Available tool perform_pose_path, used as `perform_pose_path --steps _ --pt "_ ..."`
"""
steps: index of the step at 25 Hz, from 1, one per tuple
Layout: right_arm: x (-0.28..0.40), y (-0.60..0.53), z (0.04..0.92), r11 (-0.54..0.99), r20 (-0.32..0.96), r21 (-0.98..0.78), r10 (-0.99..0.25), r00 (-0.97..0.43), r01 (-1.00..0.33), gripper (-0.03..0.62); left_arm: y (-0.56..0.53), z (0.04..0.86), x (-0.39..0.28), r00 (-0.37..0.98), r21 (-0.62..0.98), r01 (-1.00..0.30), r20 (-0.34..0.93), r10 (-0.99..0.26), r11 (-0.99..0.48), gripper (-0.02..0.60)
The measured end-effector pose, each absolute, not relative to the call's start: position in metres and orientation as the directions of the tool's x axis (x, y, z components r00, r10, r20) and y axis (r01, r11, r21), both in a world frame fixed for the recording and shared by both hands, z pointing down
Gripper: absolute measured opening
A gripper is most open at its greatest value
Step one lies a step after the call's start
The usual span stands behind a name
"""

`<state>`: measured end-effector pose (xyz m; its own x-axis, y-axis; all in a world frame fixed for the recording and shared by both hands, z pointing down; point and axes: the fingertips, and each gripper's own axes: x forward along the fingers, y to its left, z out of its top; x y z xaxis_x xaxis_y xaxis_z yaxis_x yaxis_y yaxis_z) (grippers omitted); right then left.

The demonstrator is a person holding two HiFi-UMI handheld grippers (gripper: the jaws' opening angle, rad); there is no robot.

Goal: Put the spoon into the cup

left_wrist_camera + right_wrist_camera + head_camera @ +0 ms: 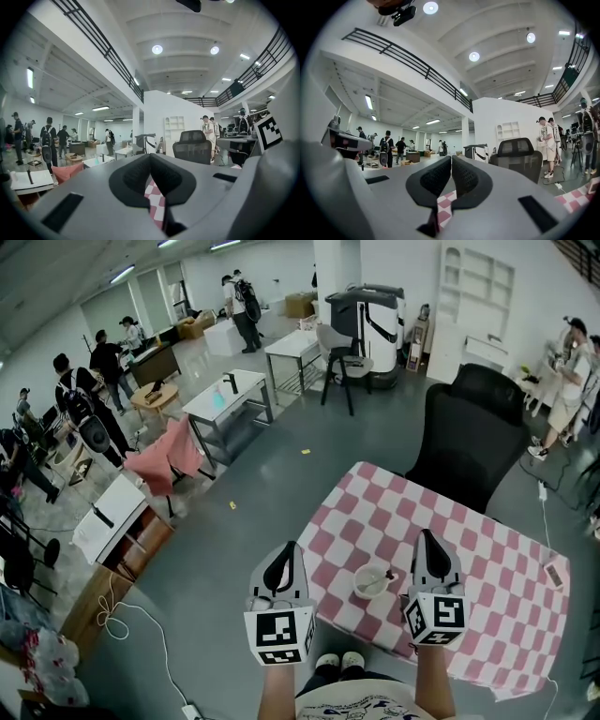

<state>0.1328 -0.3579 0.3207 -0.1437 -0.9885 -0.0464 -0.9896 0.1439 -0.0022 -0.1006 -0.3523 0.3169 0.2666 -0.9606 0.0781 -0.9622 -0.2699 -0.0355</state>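
So the counter is a squarish one sitting at an angle, with one corner pointing away. It's covered edge to edge in a pink and white checked cloth that hangs over the near edge. There's not much on it. A white cup stands upright close to the near edge, toward the left corner. A small flat pinkish thing lies way over by the right edge, well apart from the cup. Might be a phone, can't really tell.
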Motion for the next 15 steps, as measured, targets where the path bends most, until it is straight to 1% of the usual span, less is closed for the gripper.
perform_pose_path --steps 15 --pt "0.1257 -0.3525 0.3139 0.160 -0.054 0.009 -0.986 -0.160 -0.987 0.015 -0.3471 0.3147 -0.1045 0.267 -0.039 -0.962 0.072 -0.961 -0.270 0.014"
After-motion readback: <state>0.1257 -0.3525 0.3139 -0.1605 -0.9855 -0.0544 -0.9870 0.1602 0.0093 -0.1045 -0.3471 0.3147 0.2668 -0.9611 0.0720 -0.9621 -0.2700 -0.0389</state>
